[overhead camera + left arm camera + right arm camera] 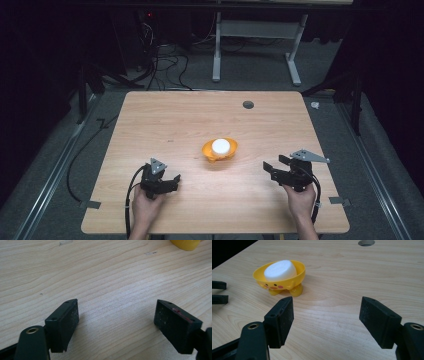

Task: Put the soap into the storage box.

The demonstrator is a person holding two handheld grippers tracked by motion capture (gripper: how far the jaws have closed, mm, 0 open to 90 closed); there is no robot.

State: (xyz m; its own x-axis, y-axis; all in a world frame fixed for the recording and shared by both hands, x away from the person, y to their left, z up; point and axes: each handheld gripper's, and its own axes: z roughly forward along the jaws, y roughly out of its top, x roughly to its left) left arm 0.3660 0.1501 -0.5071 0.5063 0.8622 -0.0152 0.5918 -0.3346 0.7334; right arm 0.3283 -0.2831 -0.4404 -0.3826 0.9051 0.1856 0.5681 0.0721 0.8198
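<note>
White soap bar [279,270] sitting in yellow duck-faced soap dish [298,273] mid-worktop [165,120], left gripper [116,315] and right gripper [325,312] resting on either side, jaws of both spread, pinching nothing.

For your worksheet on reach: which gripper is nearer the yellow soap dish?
Roughly equal, perhaps the left gripper, below-left of the yellow soap dish; the right gripper sits to its right.

A pale wooden table [165,125] carries a yellow dish [220,150] near its middle, holding a white soap [220,146].
</note>
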